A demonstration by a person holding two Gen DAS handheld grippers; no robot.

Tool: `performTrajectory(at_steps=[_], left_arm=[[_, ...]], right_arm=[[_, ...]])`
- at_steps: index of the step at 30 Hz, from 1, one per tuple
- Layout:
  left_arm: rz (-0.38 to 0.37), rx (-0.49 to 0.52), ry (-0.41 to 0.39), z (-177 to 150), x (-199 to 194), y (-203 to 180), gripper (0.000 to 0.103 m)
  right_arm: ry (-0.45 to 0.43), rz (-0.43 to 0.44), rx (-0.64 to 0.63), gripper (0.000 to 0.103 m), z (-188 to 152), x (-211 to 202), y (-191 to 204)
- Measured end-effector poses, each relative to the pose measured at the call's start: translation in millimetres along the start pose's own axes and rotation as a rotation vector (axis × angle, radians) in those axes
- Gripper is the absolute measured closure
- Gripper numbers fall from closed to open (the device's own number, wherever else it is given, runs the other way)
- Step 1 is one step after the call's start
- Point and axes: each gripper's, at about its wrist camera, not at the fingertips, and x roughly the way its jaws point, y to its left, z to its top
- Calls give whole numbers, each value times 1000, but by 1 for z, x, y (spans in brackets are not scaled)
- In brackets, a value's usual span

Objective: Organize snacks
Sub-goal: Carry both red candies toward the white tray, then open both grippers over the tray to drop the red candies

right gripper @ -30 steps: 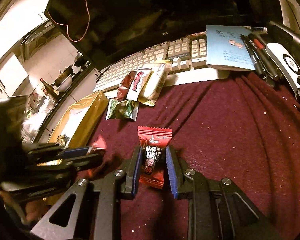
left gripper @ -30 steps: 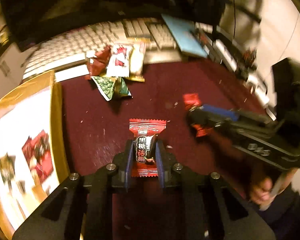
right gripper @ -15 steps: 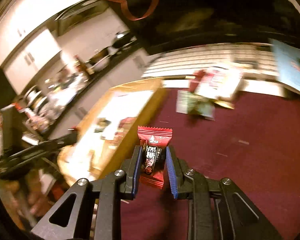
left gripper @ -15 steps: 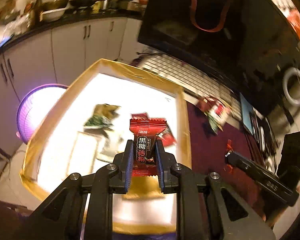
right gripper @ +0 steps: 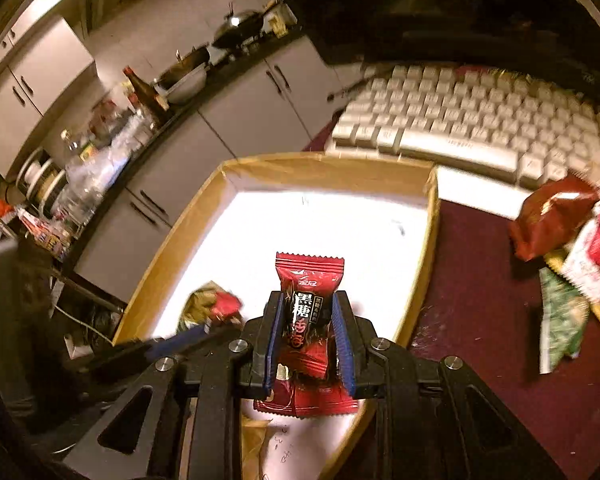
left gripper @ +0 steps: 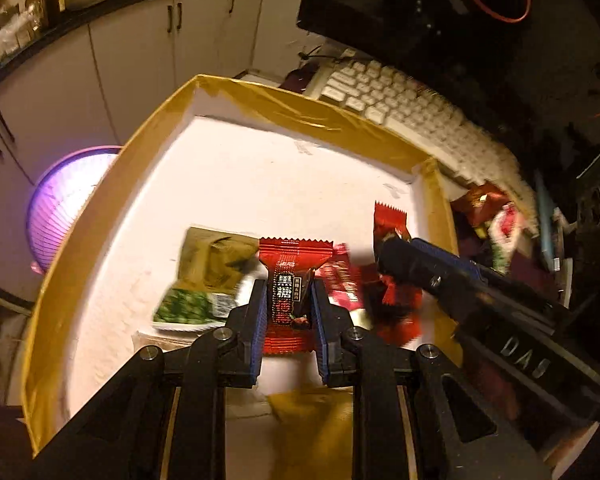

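My left tool (left gripper: 288,312) and right tool (right gripper: 308,332) each sit clamped across the firm middle of a light, crinkly, slippery red candy (left gripper: 286,288), low-centre of frame above the gold-rimmed tray (left gripper: 300,110).

Both red candy wrappers (left gripper: 285,292) (right gripper: 306,312) read "黑糖"; the right gripper (left gripper: 392,256) body reads "DAS".
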Motion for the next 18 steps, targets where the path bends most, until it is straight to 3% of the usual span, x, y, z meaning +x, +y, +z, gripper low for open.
performTrajectory(at_steps=[4,7,10,11,12,18], left_arm=[[-18,-33,9,2,-1,3,83],[-26,-26,7,1,-7,-3,65],[-24,-31,-71,-6,-27,-6,46],[-20,-37,-107,-11,-37,-10,37],[-18,-40,-131,-15,-45,-14,34],[6,27,-258,-44,-84,-64,34]], right_arm=[[-16,-38,-47,75,-4,5,7],[-26,-29,-30,72,-4,3,5],[-51,30,28,61,-4,-13,-1],[-69,54,41,53,-5,-23,-3],[-85,68,48,49,-7,-31,-5],[-188,140,73,33,-41,-99,-33]])
